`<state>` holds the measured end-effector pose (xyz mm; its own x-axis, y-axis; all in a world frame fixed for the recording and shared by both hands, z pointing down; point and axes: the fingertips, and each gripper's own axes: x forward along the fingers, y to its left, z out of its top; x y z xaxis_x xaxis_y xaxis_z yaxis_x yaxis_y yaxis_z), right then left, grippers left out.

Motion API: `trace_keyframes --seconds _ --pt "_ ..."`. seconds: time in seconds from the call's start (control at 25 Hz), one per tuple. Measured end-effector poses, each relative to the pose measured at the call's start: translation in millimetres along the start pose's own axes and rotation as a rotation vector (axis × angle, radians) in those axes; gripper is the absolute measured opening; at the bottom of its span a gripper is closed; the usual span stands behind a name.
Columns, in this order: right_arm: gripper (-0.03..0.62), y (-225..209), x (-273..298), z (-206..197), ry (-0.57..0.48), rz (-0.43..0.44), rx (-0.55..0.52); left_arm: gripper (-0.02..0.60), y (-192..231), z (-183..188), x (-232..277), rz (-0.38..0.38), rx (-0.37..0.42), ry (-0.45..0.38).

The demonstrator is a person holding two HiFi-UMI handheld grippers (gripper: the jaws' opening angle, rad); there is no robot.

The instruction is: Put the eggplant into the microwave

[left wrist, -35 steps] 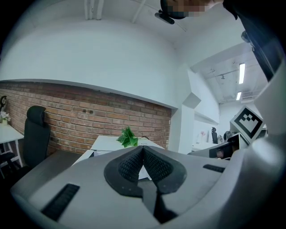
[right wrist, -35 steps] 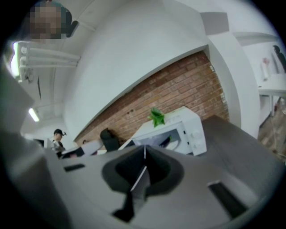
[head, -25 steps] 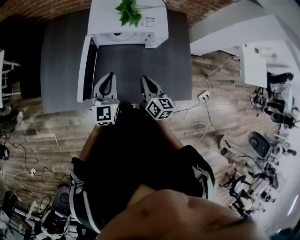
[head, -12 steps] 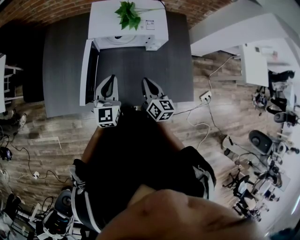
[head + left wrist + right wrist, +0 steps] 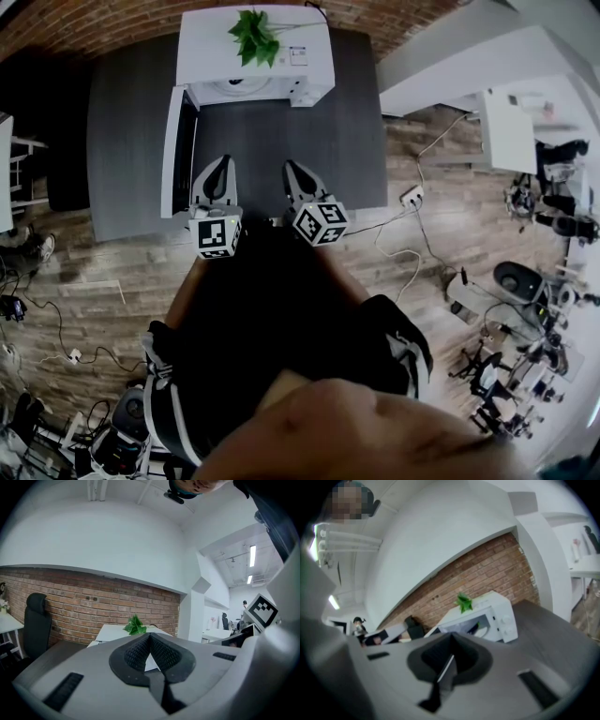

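Up at the far end of the table (image 5: 309,131) in the head view sits the microwave (image 5: 258,56), plant (image 5: 251,30) on top, door (image 5: 174,141) swung open to my left. My left gripper (image 5: 217,161) and right gripper (image 5: 292,169) hang side by side over the near edge. Both point straight at the microwave, tips pinched together with nothing in them. No eggplant anywhere on the tabletop that I can see from up here. Left gripper view: pads closed against each other, empty. Over them I only get the microwave's top and the plant against the brick wall, so no look into the cavity from that side. Right gripper view: jaws closed too, nothing gripped. This one looks slantwise into the open cavity, where there's a dark shape (image 5: 474,629) lying on the pale floor. Too blurry to swear to, but my guess is that's the eggplant, already inside. If so, it's dead ahead and well apart from both sets of jaws, a bit nearer the right one's line. I can't tell which way its long axis runs. So what matters next, I reckon, is the door: it's out on the left, and the left gripper is the nearer one to it.
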<state>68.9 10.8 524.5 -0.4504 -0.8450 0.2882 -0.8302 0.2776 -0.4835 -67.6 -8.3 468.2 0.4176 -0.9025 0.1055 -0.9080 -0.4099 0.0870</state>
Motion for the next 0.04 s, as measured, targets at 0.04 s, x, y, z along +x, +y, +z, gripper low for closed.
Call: trace_keyframes --seconds 0.04 --pt "0.032 0.0 -0.8 -0.9 0.002 0.0 0.0 0.037 -0.7 -0.6 -0.9 -0.001 0.0 0.002"
